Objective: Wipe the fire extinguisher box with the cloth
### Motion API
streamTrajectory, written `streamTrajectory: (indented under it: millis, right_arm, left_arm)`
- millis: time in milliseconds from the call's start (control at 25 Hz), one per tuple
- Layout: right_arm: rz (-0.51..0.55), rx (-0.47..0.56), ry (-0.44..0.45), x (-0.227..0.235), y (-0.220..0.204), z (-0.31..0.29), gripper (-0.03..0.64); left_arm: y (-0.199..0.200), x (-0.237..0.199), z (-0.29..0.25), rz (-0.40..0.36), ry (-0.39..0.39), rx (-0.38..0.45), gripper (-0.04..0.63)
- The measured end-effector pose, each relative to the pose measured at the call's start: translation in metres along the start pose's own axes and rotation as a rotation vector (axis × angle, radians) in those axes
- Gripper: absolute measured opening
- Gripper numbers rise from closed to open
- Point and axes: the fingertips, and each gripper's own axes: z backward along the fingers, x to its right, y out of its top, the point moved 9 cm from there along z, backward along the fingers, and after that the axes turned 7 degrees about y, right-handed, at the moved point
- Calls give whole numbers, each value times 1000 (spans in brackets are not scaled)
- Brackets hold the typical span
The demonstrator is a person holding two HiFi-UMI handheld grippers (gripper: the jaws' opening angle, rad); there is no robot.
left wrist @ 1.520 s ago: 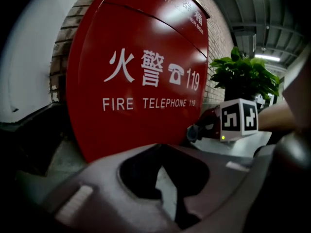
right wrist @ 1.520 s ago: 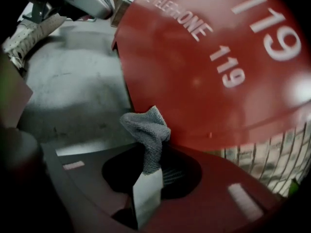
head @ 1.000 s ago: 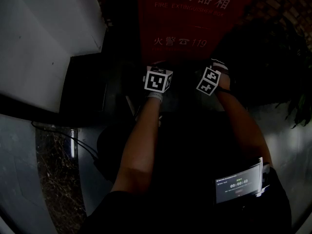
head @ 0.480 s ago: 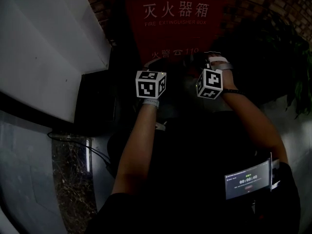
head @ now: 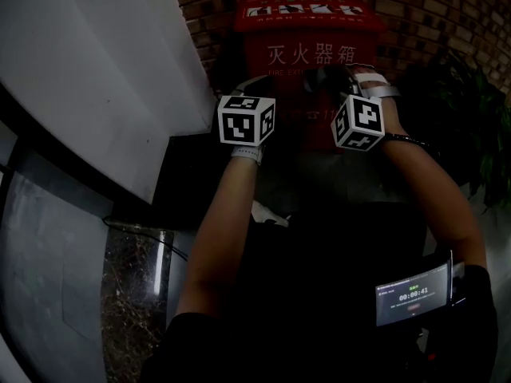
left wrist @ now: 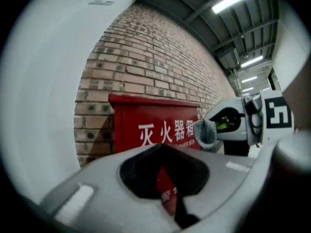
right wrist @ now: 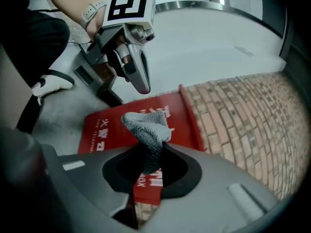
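Grey cloth (right wrist: 145,126) pinched in right tongs (right wrist: 149,168) near fire extinguisher box (right wrist: 108,124); left tongs (left wrist: 167,181) pressed together.

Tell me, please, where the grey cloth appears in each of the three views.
Head view: cloth dim at top centre, beside the right gripper.
Left gripper view: right of centre, at the right gripper's tip.
Right gripper view: centre, pinched between the jaws.
Shared landmark: the red fire extinguisher box.
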Motion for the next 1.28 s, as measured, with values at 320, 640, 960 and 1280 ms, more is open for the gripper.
streamTrajectory:
  millis: [320, 640, 960, 1280]
  right_arm:
    - [62, 7, -122, 102, 28, 15, 72]
    - [111, -10, -119, 171, 42, -41, 72]
    - [228, -32, -68, 207, 59, -129, 72]
    - [286, -33, 30, 219, 76, -189, 72]
  left_arm:
    - [94, -24, 9, -95, 65, 108, 2]
    - [133, -45, -29, -104, 96, 115, 2]
    - [134, -65, -54, -104, 137, 55, 2]
    - [130, -68, -61, -83, 86, 33, 2]
